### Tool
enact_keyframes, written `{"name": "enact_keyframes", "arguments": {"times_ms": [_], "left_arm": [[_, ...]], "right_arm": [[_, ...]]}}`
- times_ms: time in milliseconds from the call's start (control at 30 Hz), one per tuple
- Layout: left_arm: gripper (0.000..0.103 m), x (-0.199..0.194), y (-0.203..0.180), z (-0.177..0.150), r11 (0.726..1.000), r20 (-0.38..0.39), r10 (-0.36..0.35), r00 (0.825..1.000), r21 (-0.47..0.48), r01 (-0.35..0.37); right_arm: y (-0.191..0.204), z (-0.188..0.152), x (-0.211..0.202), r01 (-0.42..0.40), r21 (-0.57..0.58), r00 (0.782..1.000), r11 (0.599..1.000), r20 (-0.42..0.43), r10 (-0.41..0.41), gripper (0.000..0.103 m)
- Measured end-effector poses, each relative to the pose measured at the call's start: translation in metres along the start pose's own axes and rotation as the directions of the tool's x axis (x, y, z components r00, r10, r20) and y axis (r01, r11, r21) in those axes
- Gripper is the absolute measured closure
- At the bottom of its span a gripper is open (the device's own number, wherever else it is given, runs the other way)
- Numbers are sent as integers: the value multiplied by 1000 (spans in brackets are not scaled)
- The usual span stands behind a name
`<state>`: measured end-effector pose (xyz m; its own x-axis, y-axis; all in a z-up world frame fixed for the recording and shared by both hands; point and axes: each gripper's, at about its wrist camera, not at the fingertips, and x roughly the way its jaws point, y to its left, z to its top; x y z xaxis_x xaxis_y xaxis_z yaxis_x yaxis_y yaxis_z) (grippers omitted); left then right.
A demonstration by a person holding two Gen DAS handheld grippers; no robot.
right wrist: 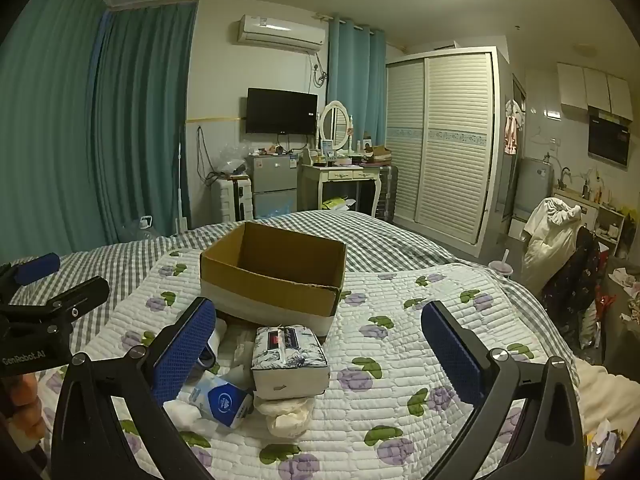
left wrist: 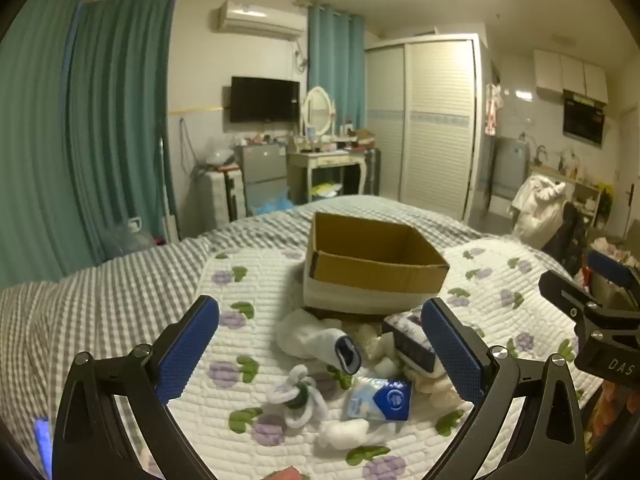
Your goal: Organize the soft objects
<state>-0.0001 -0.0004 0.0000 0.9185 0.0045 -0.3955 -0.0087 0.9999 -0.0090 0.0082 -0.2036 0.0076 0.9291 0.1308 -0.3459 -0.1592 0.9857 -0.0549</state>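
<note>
An open cardboard box (left wrist: 376, 268) (right wrist: 276, 276) stands on the flowered quilt, empty as far as I see. In front of it lies a pile of soft things: a white sock with a dark cuff (left wrist: 320, 340), a floral tissue pack (right wrist: 290, 354) (left wrist: 412, 340), a blue-and-white tissue packet (left wrist: 380, 398) (right wrist: 222, 400), white yarn loops (left wrist: 298, 396), and cream cloth (right wrist: 290, 412). My left gripper (left wrist: 320, 360) is open above the pile. My right gripper (right wrist: 320, 356) is open, with the tissue pack between its fingers, not touched.
The flowered quilt (right wrist: 420, 320) lies over a grey checked bedsheet (left wrist: 100, 300). Beyond the bed are a dressing table (right wrist: 344, 176), a small fridge (right wrist: 274, 184), a white wardrobe (right wrist: 444, 140) and a chair with clothes (right wrist: 560, 236). A cup (right wrist: 500, 268) stands at the bed's right edge.
</note>
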Motion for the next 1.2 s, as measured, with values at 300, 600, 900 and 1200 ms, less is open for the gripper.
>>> {"name": "enact_keyframes", "arguments": {"times_ms": [300,600,900,1200], "left_arm": [[0,0,0,0,1000,3,6,1000,-12,-6],[0,2,5,4,1000,5,0,1000,-17,0],[0,-2,6,5,1000,10,0,1000,-19,1],[0,-4,3,4,1000,15,3,1000,-23,-2]], "right_arm": [[1,-1,0,-7,14,1000,1000,1,7,0],[2,-1,4,-4,7,1000,1000,-8,4,0],[2,-2,3,-7,8,1000,1000,-8,7,0],[4,-1,1,-10,3,1000,1000,-7,10,0]]}}
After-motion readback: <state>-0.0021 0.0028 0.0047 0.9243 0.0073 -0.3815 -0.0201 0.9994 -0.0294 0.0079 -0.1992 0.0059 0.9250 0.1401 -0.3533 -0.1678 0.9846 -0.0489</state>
